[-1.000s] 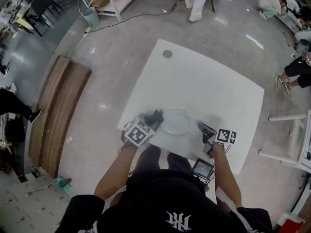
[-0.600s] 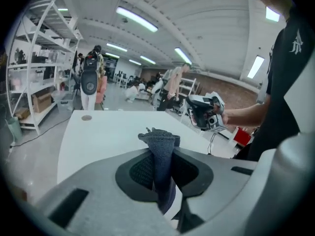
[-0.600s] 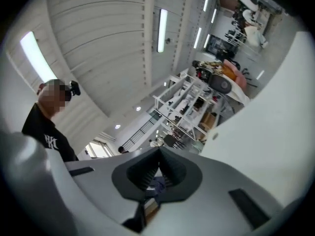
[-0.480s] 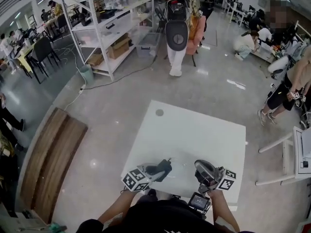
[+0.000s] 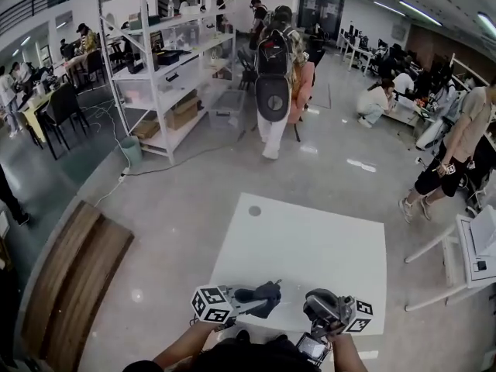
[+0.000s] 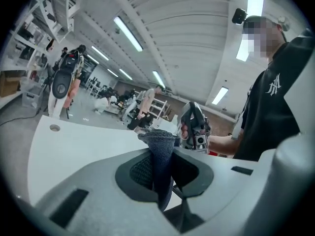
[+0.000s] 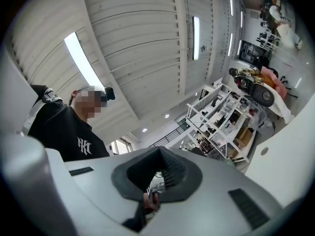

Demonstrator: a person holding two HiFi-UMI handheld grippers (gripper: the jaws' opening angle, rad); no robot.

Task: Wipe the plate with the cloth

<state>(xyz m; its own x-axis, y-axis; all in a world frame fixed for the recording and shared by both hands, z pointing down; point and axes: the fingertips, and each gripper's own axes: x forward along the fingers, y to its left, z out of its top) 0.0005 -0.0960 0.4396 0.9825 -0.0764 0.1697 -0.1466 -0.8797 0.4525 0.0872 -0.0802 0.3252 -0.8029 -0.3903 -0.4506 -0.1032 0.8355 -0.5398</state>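
Note:
My left gripper (image 5: 249, 299) hovers over the near edge of the white table (image 5: 310, 246), shut on a dark blue cloth (image 5: 270, 291). In the left gripper view the cloth (image 6: 160, 156) hangs pinched between the pads and bulges past the tips. My right gripper (image 5: 322, 304) is raised beside it and tilted up; its jaws (image 7: 158, 154) meet with nothing seen between them. The left gripper view shows the right gripper (image 6: 193, 117) facing it, held in a hand. I cannot make out the plate in any view.
The table has a small round hole (image 5: 255, 210) at its far left. Beyond it stands a person with a backpack (image 5: 273, 76). White shelving (image 5: 167, 60) stands at the left, wooden boards (image 5: 70, 285) lie on the floor, and a white stand (image 5: 465, 262) is at the right.
The head view has swung up from the table to the room. Both grippers rose off the table; the clear plate seen between them a second ago no longer shows. The cloth stays held.

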